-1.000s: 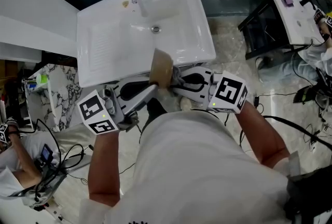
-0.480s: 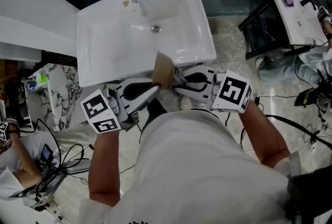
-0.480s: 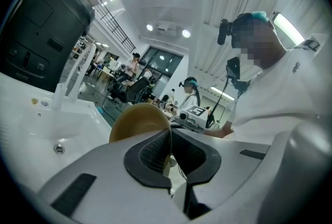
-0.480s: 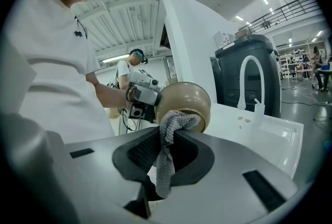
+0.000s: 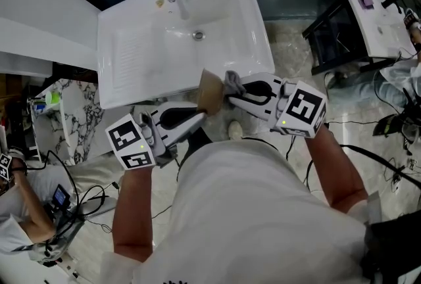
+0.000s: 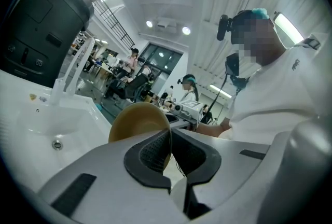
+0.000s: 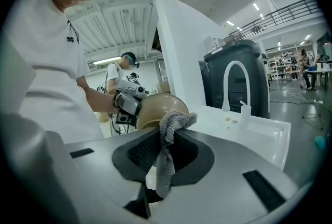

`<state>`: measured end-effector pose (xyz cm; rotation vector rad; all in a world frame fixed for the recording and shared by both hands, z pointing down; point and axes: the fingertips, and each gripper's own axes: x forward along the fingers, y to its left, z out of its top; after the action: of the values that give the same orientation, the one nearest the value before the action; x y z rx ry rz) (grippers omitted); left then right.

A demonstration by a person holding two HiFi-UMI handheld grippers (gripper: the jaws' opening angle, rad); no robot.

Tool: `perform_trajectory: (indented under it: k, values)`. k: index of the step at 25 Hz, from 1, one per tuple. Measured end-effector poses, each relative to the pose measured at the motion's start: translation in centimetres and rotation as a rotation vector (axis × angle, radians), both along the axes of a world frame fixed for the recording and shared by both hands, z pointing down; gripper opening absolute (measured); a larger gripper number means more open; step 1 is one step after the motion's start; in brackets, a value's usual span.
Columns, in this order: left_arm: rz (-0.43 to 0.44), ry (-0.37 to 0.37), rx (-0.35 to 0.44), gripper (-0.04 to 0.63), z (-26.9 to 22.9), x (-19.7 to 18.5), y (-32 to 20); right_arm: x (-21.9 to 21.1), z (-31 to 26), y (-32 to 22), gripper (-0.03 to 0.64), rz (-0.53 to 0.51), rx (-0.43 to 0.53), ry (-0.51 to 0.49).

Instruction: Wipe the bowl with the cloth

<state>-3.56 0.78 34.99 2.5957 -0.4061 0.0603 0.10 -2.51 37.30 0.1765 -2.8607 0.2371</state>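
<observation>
The marbled floor is being left open beneath the work, and this is being judged the largest hazard. Anything let go here is likely being sent onto hard tile rather than into the white sink, whose front edge is lying just beyond the bowl.

The tan bowl is being held in the air, turned on edge, between that sink edge and the person's body. It is being gripped only at its rim by the left tongs, whose jaws are being pressed together on the thin wall, one pad inside and one outside. With so small a bite, the bowl is being left free to pivot or slide out. A firm sideways push from the wiping stroke is being judged the likeliest cause of a drop.

The right tongs are being clamped on the grey cloth, which is being held just beside the bowl's outer side; whether contact is being made cannot be told. Only a small bunch of cloth is being shown beyond the jaws, with a tail hanging below. The bowl is therefore at risk of being scraped by the bare tips, and the cloth of being dragged out of the pinch by friction.
</observation>
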Motion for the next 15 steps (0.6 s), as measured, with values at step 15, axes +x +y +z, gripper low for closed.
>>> perform_trajectory:
  k: [15]
  values:
    - [0.092,-0.004,0.026,0.018,-1.3,0.9,1.6,0.6,0.5,-2.9,0.046,0.072,0.006,0.009]
